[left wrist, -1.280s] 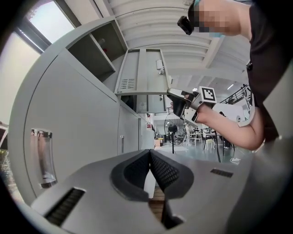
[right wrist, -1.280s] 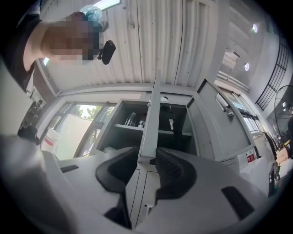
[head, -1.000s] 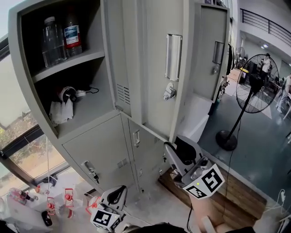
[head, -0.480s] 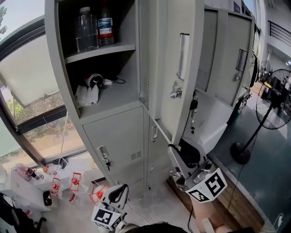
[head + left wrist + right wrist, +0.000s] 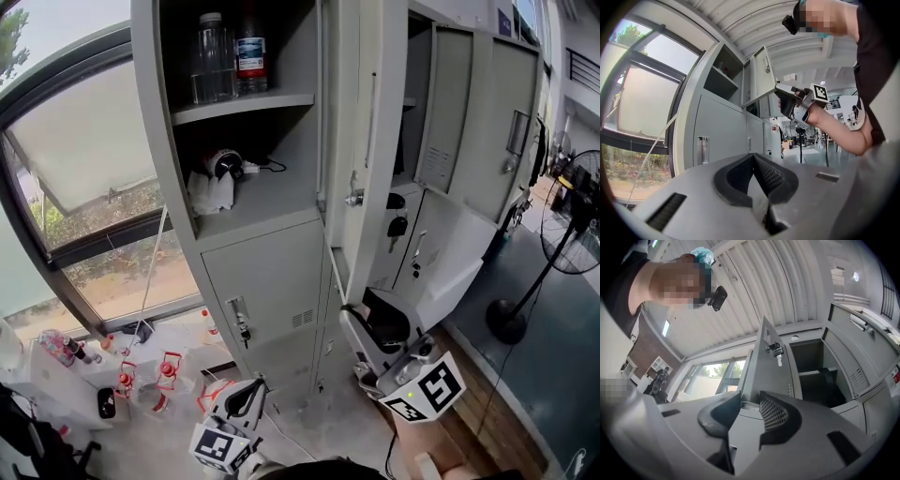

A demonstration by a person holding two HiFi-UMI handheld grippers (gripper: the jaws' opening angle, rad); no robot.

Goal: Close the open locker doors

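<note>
Tongs first: my left tongs hang low by my body, jaws pressed together with nothing between them, as the left gripper view shows. Just past them on the floor stand some small red-and-white pieces.

My right tongs are raised under the bottom edge of the open locker door. In the right gripper view the door's grey lower edge fills the gap between the two pads, so the jaws are clamped on it. Keys hang from the lock on that door.

From the head view this door stands swung out from the cabinet, nearly edge-on to me. Left of it is the open compartment it belongs to: two bottles on the upper shelf, and a white cloth with a small corded device below. The lower locker under it is closed.

To the right, a second open door stands out from the neighbouring locker. Farther right a standing fan is on the floor, and a window lies to the left of the cabinet.
</note>
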